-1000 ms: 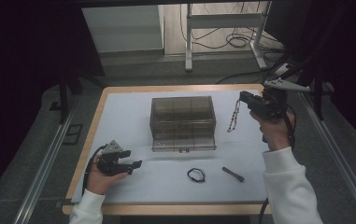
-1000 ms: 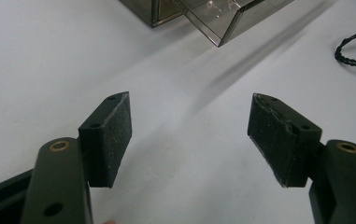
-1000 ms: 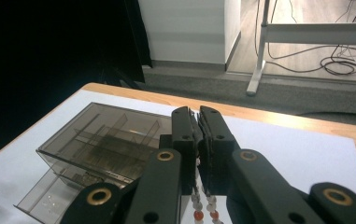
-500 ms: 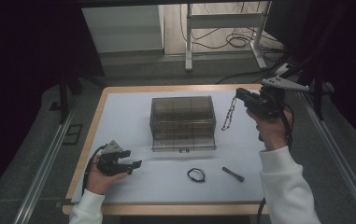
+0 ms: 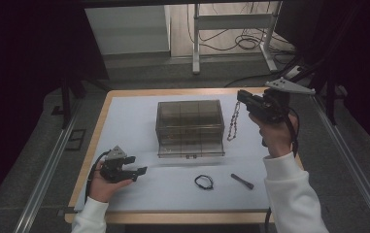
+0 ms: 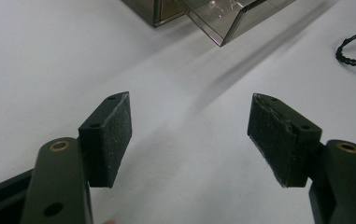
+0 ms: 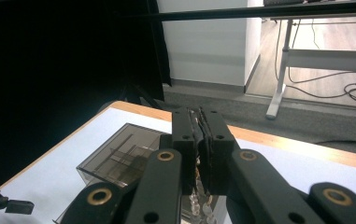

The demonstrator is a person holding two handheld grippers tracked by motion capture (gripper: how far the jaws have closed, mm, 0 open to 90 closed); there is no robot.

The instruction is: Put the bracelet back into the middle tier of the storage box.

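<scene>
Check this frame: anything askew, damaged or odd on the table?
One oddity: the pad on a left gripper finger looks frayed along its top edge. The organizer box sits square with its bottom drawer pulled out.

Left gripper (image 5: 136, 171) low by the near-left tabletop (image 5: 139, 116) edge, jaws wide apart, empty. Right gripper (image 5: 241, 97) raised at far right, jaws pinched together, forearm upright.

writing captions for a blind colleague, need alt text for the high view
A person's right gripper, raised beside a smoky clear storage box, holds a beaded chain that dangles above a white-covered table. The left gripper rests near the table's front left with its jaws open, and a small black cord loop and a dark pen-like stick lie near the front edge.
</scene>
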